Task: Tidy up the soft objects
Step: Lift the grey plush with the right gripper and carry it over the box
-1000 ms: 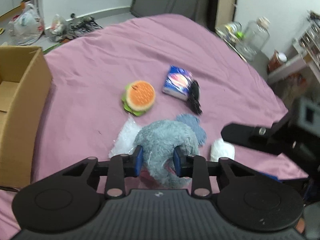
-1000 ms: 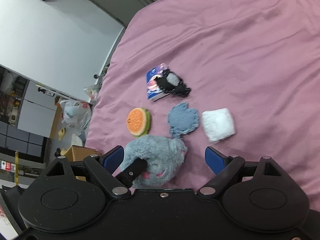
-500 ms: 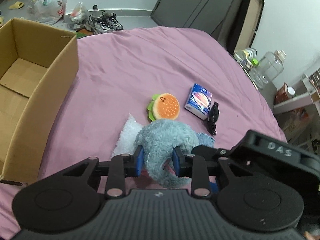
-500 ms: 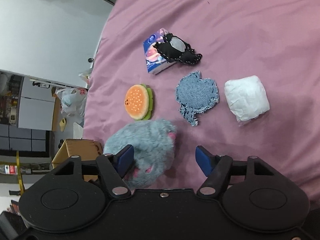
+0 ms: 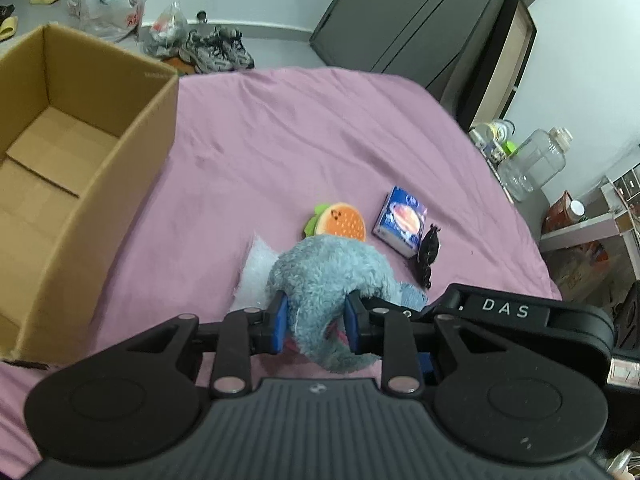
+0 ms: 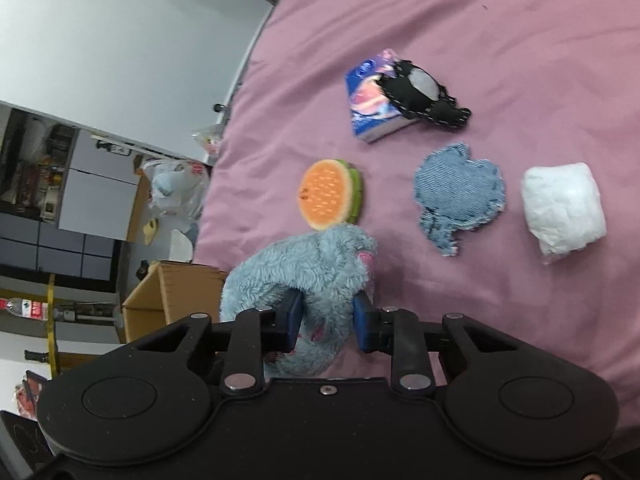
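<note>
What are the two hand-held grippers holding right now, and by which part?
Both grip the fluffy blue plush toy. The left hand-held gripper pinches a fold of its furry body; the right hand-held gripper, jaws just closing, pinches its near end.

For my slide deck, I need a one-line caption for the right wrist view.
Right gripper, jaws just closed, pinches the blue plush toy on the pink bedsheet.
</note>
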